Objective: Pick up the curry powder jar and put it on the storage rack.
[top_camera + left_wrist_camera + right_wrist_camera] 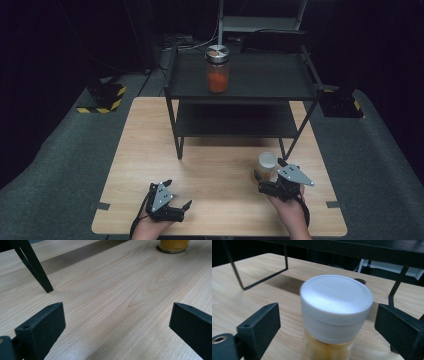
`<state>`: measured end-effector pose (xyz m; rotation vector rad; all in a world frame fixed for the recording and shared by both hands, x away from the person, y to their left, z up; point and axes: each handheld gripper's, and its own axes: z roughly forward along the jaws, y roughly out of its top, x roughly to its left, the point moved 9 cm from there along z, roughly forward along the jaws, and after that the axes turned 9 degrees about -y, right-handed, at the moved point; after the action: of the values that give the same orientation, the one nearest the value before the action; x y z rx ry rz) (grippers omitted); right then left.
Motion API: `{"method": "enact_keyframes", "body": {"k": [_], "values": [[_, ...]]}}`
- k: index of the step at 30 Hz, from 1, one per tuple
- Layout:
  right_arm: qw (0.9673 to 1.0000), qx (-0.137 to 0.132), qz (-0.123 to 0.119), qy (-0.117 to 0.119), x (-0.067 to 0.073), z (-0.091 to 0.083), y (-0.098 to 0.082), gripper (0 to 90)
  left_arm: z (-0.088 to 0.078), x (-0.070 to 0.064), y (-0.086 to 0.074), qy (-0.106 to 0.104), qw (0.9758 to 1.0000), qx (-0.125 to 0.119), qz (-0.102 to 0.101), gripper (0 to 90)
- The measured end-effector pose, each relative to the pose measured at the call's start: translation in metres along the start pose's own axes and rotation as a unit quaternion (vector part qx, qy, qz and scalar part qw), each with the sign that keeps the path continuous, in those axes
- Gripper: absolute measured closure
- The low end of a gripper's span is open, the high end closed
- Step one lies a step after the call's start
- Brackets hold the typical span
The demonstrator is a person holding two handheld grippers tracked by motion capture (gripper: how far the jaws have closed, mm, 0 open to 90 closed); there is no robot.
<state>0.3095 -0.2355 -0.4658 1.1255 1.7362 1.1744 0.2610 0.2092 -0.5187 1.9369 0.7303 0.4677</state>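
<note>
A jar with a white lid (267, 164) and yellowish contents stands on the wooden table (215, 165) at the right, just in front of the black rack's leg. My right gripper (270, 173) reaches around it from the near side. In the right gripper view the jar (336, 312) sits between the two black jaws of my right gripper (334, 332), with a gap of bare table on each side, so the pads are not pressing. My left gripper (179, 193) rests open near the front edge at the left. Its jaws stand wide over bare wood in the left gripper view (117, 325), with the jar's base (174, 245) farther off.
A black two-level rack (250, 95) stands at the back of the table, its legs (37, 272) close to both hands. On its top shelf is a glass jar of orange powder with a metal lid (218, 70). Dark floor surrounds the table.
</note>
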Motion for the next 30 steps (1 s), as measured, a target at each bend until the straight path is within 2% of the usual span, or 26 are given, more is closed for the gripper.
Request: {"method": "enact_keyframes", "body": {"k": [2, 8, 16, 30], "values": [[0.9999, -0.003, 0.011, 0.003, -0.002, 0.003, -0.001, 12.9, 0.000, 0.000, 0.000, 0.000, 1.0000, 0.000, 0.001, 0.7], [0.9998, -0.013, 0.015, 0.003, -0.002, 0.006, -0.004, 21.3, 0.000, 0.001, 0.000, -0.002, 1.0000, -0.001, 0.000, 0.7], [0.9989, -0.029, 0.035, 0.012, -0.006, 0.009, -0.011, 32.3, -0.001, 0.001, 0.000, -0.003, 1.0000, -0.002, -0.001, 0.7], [0.9980, -0.054, 0.031, 0.012, -0.004, 0.009, -0.019, 33.4, -0.001, 0.001, -0.001, -0.002, 1.0000, -0.003, -0.001, 0.7]]}}
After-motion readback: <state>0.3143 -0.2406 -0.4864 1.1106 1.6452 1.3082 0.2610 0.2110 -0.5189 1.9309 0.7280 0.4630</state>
